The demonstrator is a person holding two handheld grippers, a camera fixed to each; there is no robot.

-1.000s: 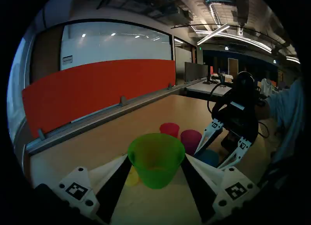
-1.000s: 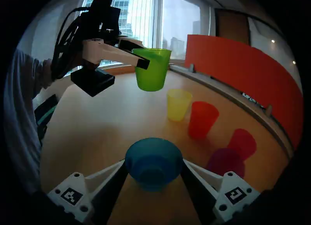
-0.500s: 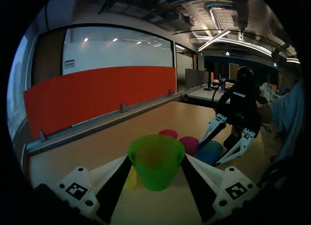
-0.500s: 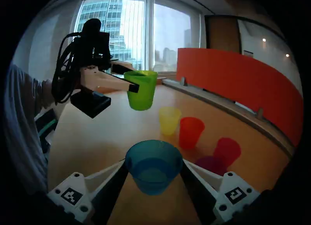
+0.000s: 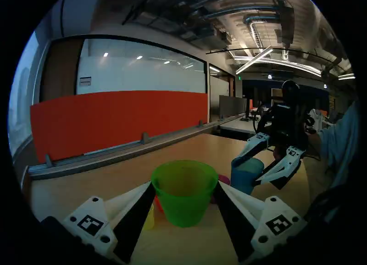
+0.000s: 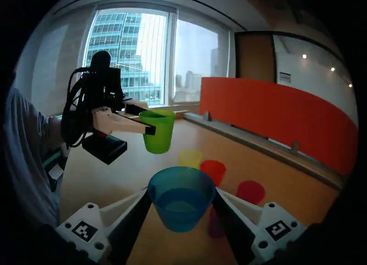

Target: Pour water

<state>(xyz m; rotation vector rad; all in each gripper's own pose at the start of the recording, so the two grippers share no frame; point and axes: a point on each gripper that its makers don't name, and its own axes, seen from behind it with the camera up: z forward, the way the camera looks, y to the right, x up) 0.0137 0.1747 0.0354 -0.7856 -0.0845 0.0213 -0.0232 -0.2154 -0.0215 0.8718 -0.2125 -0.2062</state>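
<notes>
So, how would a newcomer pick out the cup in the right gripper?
Find the wooden desk along the orange partition. Two cups are held up above it, higher than the standing cups on the desk. The right gripper holds the blue cup, while the left gripper holds the green cup.

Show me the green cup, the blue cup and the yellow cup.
green cup [image 5: 185,212], left gripper view, front wall.
blue cup [image 6: 181,219], right gripper view, front wall.
yellow cup [image 6: 189,158], right gripper view, side wall.

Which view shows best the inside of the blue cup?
The right gripper view: the blue cup is close, with its opening toward the camera. The left gripper view shows it farther off, from the side.
</notes>
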